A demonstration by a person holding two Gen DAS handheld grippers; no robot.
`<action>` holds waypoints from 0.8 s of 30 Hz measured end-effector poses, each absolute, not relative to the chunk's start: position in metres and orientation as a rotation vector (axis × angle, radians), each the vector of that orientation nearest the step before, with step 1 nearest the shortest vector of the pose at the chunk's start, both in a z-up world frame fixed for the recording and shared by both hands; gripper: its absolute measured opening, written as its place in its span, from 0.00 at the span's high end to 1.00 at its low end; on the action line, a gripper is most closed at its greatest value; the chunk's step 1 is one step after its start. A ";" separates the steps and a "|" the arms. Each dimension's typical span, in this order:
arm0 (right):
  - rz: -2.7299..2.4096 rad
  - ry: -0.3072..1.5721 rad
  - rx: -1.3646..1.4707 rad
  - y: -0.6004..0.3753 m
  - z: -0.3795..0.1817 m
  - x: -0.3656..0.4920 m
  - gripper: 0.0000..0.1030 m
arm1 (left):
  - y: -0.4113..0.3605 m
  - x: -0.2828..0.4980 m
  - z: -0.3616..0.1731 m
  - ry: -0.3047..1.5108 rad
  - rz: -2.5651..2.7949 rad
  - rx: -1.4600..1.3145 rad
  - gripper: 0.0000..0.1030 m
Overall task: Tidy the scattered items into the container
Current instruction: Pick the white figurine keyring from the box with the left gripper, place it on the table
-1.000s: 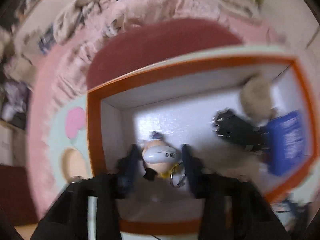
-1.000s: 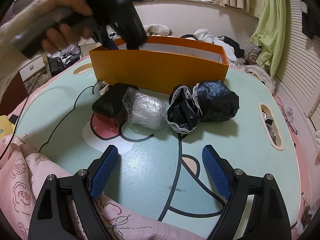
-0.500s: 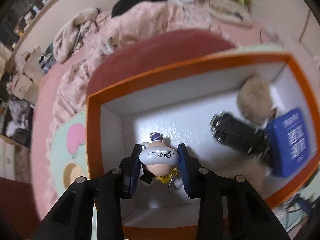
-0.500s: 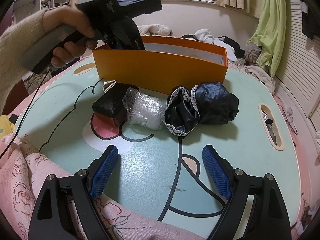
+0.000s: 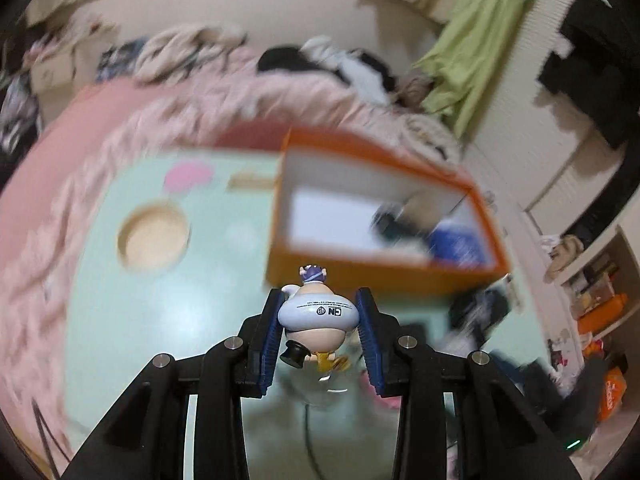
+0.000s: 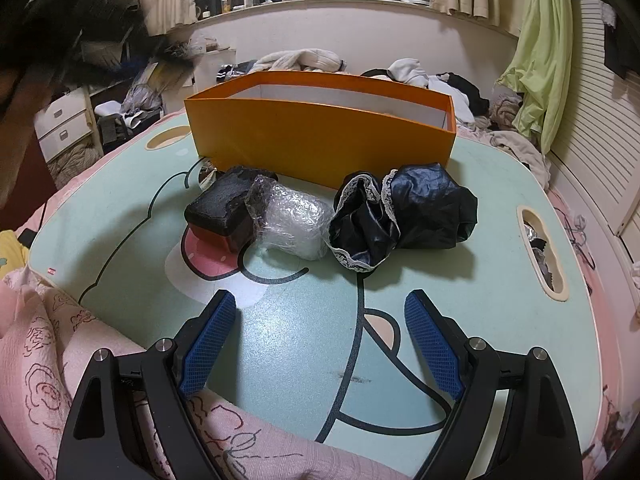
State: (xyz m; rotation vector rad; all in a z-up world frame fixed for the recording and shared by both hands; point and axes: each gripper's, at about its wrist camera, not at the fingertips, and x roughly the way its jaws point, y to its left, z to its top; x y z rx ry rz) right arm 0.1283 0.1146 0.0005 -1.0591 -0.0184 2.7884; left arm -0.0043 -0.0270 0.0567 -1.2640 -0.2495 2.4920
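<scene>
In the left wrist view, the left gripper (image 5: 319,312) clenches a small toy figure (image 5: 318,315) between its blue pads, above the mint table (image 5: 160,320), with the blurred orange box (image 5: 384,276) at 1 o'clock beyond it. In the right wrist view, the right gripper (image 6: 320,338) is spread wide with nothing in it; farther at 12 o'clock lie a black block (image 6: 222,210), a bubble-wrap bundle (image 6: 290,218) and a dark lace-edged cloth (image 6: 404,214), all just before the box (image 6: 320,140).

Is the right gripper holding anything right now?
No, the right gripper is open and bare above the table.
</scene>
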 end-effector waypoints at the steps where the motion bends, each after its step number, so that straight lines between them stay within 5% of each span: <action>1: 2.789 -0.018 -1.059 0.115 0.000 0.128 0.16 | -0.026 -0.005 0.045 -0.271 2.470 -1.290 0.67; 8: 2.787 -0.016 -1.058 0.115 0.000 0.128 0.16 | 0.026 -0.012 0.029 -0.224 2.425 -1.205 0.66; 10: 2.787 -0.015 -1.059 0.114 0.001 0.129 0.15 | 0.026 -0.008 0.039 -0.223 2.468 -1.142 0.48; 11: 2.786 -0.015 -1.059 0.115 0.001 0.128 0.15 | 0.024 -0.005 0.043 -0.221 2.494 -1.126 0.29; 12: 2.786 -0.015 -1.059 0.114 0.001 0.129 0.15 | 0.020 -0.002 0.045 -0.223 2.509 -1.110 0.24; 17: 2.781 -0.005 -1.064 0.114 0.000 0.128 0.15 | -0.009 0.030 0.037 -0.151 2.554 -1.094 0.23; 19: 2.780 -0.005 -1.064 0.112 0.000 0.129 0.15 | -0.014 0.045 0.021 -0.046 2.575 -1.138 0.16; 21: 2.780 -0.002 -1.064 0.113 0.000 0.129 0.15 | -0.003 0.057 -0.003 0.193 2.611 -1.151 0.00; 24: 2.771 -0.015 -1.073 0.110 0.000 0.128 0.14 | 0.009 0.063 -0.007 0.223 2.562 -1.066 0.00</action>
